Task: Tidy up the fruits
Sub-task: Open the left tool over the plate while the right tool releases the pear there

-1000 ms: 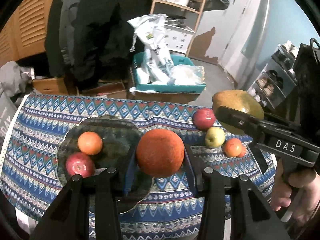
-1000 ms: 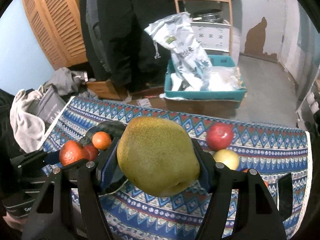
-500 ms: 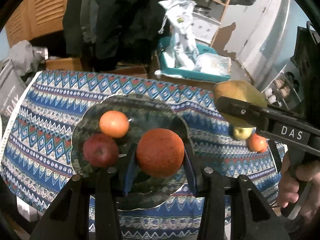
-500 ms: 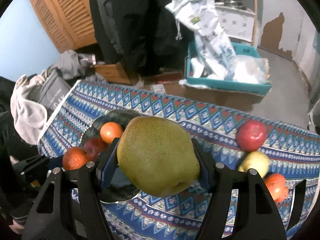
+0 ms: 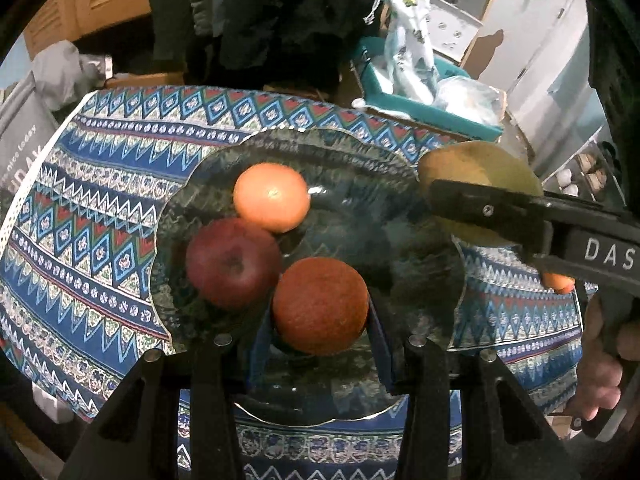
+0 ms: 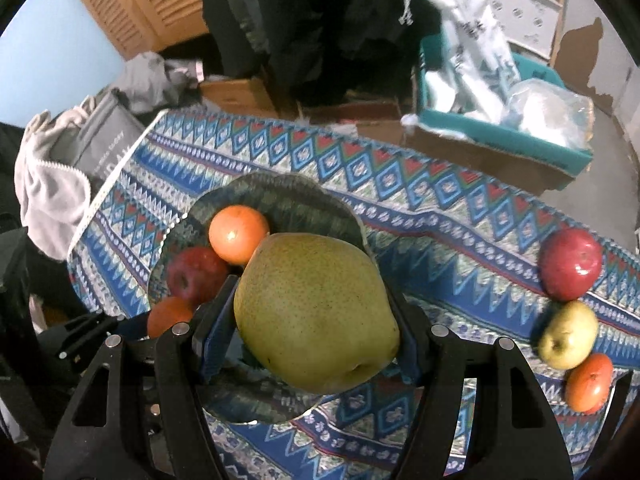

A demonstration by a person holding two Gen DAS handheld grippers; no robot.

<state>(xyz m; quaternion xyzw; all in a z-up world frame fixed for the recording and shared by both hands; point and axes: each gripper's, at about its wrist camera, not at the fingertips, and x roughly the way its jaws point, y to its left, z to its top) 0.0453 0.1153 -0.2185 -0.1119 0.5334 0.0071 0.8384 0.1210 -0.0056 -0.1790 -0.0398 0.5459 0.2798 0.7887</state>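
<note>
My left gripper (image 5: 320,340) is shut on a dark orange (image 5: 320,305) and holds it over the near part of a dark patterned plate (image 5: 360,184). On the plate lie a lighter orange (image 5: 272,197) and a red apple (image 5: 233,262). My right gripper (image 6: 316,340) is shut on a big green pear (image 6: 316,316) over the plate's right rim (image 6: 304,196); the pear also shows in the left wrist view (image 5: 480,168). On the cloth at the right lie a red apple (image 6: 571,263), a yellow-green apple (image 6: 568,334) and a small orange fruit (image 6: 589,382).
A blue patterned cloth (image 5: 100,184) covers the table. Behind it stand a teal crate with plastic bags (image 6: 500,120), cardboard boxes (image 6: 240,92) and hanging dark clothes (image 5: 260,20). A grey bag (image 6: 100,136) sits off the left edge.
Both grippers have moved left and closer toward the plate with their fruit. The plate now fills the middle of the left wrist view, and the loose fruits have slid right.
</note>
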